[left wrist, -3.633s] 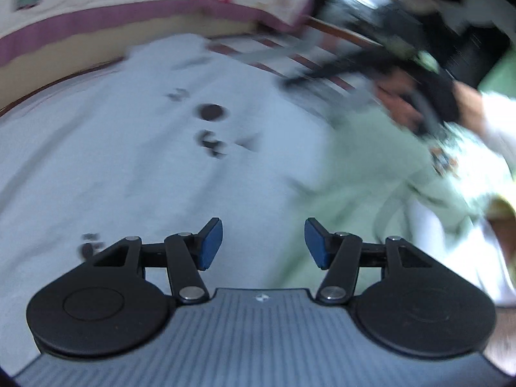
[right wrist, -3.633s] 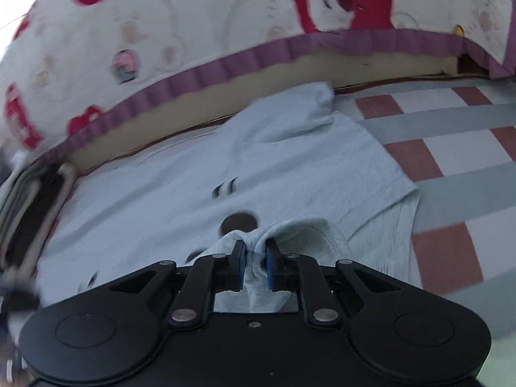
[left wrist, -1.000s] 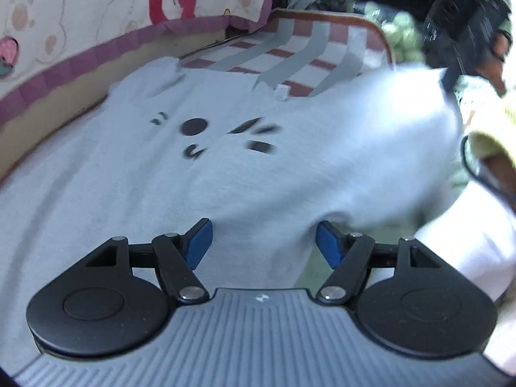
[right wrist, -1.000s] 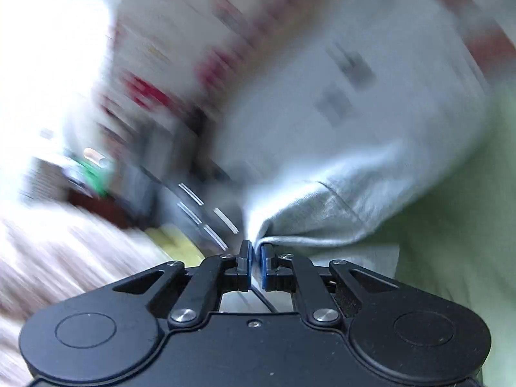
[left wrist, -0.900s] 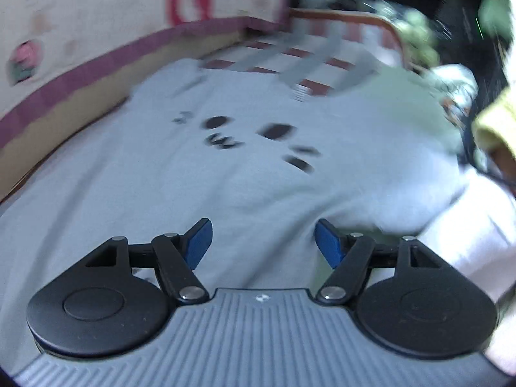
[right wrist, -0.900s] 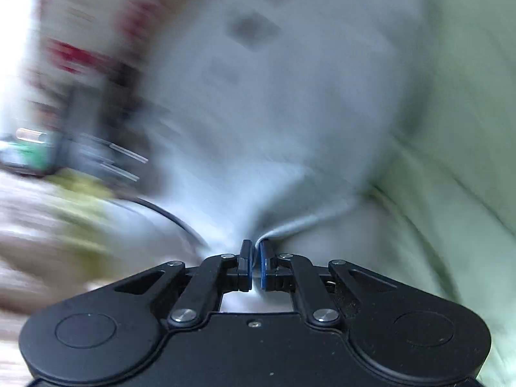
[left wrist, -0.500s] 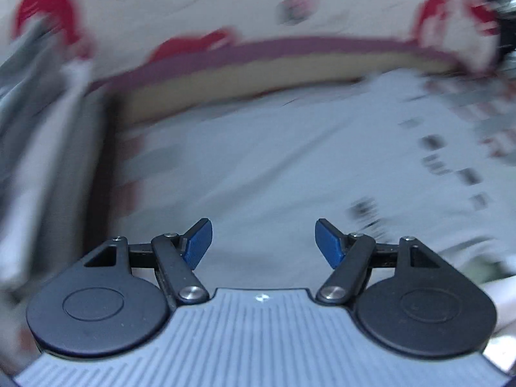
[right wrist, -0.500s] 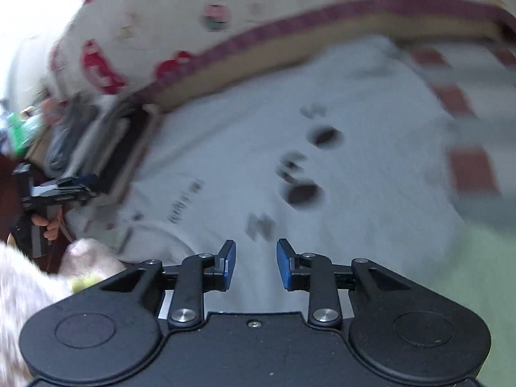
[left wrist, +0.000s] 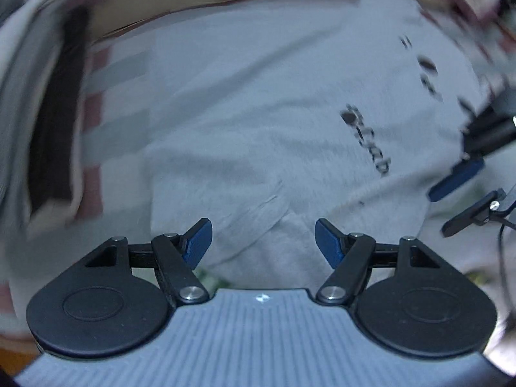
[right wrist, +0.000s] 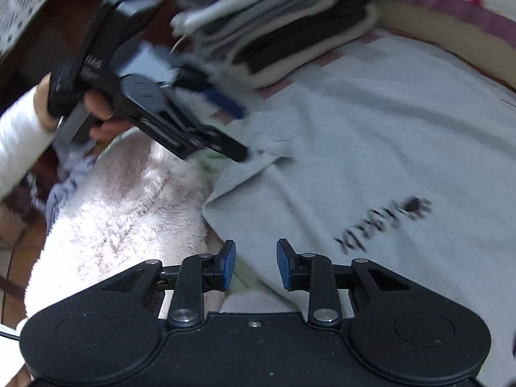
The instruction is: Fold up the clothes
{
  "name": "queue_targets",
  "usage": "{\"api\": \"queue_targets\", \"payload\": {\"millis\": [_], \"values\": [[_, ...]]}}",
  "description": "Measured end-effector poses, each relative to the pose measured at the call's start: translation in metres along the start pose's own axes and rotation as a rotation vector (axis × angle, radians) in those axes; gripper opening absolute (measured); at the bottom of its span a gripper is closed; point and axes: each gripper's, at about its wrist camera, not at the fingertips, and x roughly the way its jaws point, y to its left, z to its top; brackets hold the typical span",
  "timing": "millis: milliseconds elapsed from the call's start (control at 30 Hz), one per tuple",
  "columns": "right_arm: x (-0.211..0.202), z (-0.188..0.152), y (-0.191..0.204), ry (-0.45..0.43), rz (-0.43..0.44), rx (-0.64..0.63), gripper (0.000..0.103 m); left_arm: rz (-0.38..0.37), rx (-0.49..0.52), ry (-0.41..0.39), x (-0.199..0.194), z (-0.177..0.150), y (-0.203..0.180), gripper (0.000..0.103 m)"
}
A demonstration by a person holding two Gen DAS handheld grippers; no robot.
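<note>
Right wrist view, near to far: right gripper [right wrist: 254, 264] is standing part open, jaws having just been opening, nothing pinched, hovering over the near hem of the grey T-shirt [right wrist: 371, 148]; shirt is lying spread flat on the checked bed surface [left wrist: 96, 96]; left gripper [right wrist: 222, 129] is gaping wide, empty, near the sleeve [right wrist: 267, 132]; folded stack [right wrist: 274, 25] beyond. Judgement: fabric is light, limp, draping; best pinched at hem corners or sleeve edge.
</note>
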Motion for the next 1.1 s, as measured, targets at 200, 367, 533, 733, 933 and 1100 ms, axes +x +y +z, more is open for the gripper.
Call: {"api": "queue_targets", "payload": {"millis": [200, 367, 533, 733, 933, 1100], "values": [[0.03, -0.003, -0.004, 0.027, 0.024, -0.003, 0.038, -0.009, 0.087, 0.13, 0.05, 0.012, -0.001, 0.066], [0.049, 0.007, -0.013, -0.04, 0.097, 0.124, 0.039, -0.161, 0.063, 0.063, 0.043, 0.011, 0.021, 0.015], [0.064, 0.025, -0.021, -0.084, 0.173, 0.235, 0.056, -0.125, -0.058, -0.025, 0.021, 0.004, 0.049, 0.008], [0.1, 0.045, -0.008, -0.088, 0.022, 0.137, 0.058, -0.228, -0.333, -0.117, 0.003, -0.016, 0.101, 0.008], [0.106, 0.058, -0.011, -0.164, 0.116, 0.149, 0.036, -0.347, -0.477, -0.249, -0.013, -0.04, 0.122, 0.007], [0.099, 0.058, -0.005, -0.195, 0.215, 0.171, 0.007, -0.141, -0.461, -0.3, -0.026, -0.059, 0.119, 0.008]]}}
